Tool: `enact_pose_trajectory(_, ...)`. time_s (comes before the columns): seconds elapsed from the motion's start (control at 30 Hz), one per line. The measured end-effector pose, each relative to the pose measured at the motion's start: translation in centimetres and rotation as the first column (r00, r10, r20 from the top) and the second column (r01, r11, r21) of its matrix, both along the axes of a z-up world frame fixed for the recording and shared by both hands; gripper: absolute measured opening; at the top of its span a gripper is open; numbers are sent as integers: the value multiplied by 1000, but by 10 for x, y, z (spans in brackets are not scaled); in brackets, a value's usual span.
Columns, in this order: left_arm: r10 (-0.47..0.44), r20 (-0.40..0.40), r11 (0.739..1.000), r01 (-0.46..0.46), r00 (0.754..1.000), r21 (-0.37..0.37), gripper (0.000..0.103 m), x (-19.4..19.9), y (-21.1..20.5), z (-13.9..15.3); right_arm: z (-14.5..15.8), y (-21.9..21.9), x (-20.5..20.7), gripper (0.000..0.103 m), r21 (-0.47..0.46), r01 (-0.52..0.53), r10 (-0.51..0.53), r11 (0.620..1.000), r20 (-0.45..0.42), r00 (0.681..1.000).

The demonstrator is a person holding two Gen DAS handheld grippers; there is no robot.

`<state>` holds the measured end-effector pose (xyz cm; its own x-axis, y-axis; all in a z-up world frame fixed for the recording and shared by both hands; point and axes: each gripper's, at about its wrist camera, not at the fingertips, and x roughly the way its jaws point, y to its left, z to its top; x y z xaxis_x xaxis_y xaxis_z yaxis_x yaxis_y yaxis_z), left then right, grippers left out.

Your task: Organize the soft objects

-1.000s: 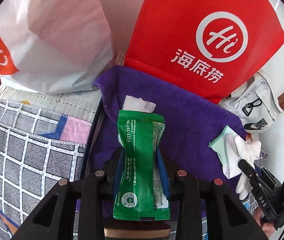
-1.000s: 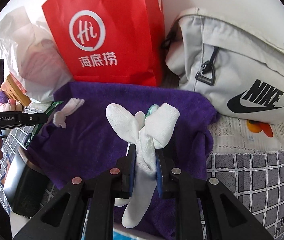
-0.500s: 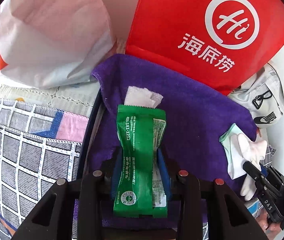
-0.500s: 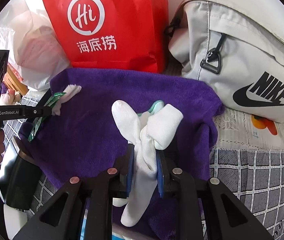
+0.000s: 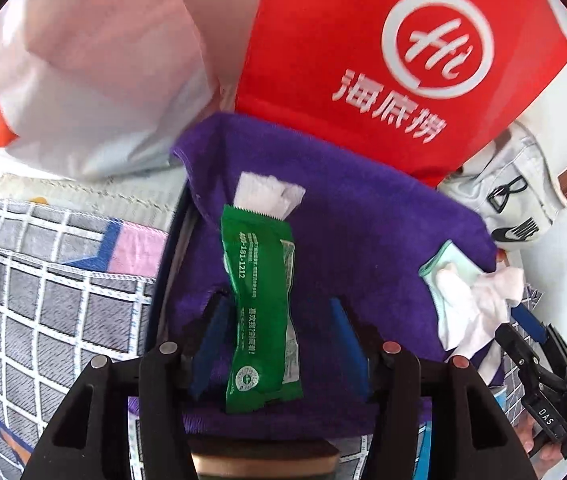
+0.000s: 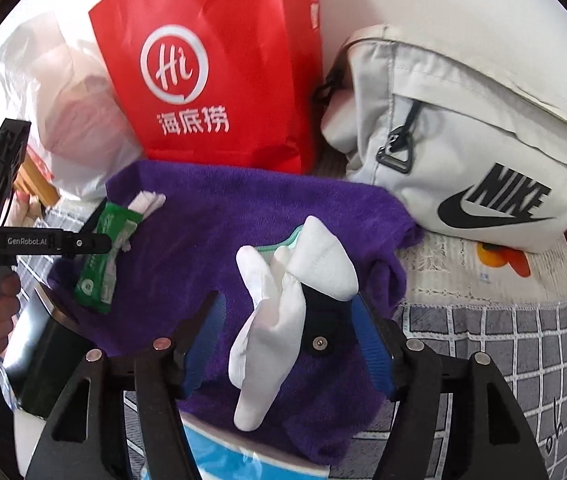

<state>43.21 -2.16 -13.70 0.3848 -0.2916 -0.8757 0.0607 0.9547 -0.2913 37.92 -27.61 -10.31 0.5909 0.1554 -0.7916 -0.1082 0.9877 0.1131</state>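
A purple towel is spread out with the soft items on it. A green wipes packet, with white tissue sticking out of its top, lies between the blue pads of my left gripper. Those jaws are opening and the pads stand off the packet. In the right wrist view a white glove lies loose on the purple towel between the pads of my right gripper. Its jaws are also opening and no longer pinch the glove. The green wipes packet shows at the left there.
A red paper bag and a white plastic bag stand behind the towel. A grey Nike bag lies at the right. A checked cloth covers the surface. A dark box sits under the towel's left edge.
Both grippers' jaws have spread apart. The green packet and the white glove, pinched before, now lie free on the purple towel. Neither hand has shifted much.
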Motion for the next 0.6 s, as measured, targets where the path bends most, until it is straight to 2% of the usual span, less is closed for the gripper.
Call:
enact_pose_trajectory(0.17, 48, 11, 999, -48, 999, -11, 52, -19, 12, 15, 10, -7, -18, 65, 42, 52, -52, 998, 9, 999)
enact_pose_trajectory(0.27, 63, 56, 998, -63, 996, -4, 52, -36, 22, 30, 18, -6, -34, 65, 34, 58, -59, 998, 21, 998)
enact_pose_trajectory(0.37, 65, 100, 998, -66, 993, 8, 52, -53, 34, 45, 27, -7, -54, 65, 21, 71, -72, 997, 38, 997)
enact_pose_trajectory(0.5, 39, 119, 999, -39, 992, -6, 52, -83, 41, 59, 38, -3, -81, 65, 76, 44, -46, 996, 16, 999)
enact_pose_trajectory(0.6, 31, 132, 1000, -30, 991, -9, 52, -109, 45, 65, 49, 3, -105, 65, 78, 38, -41, 996, 41, 998)
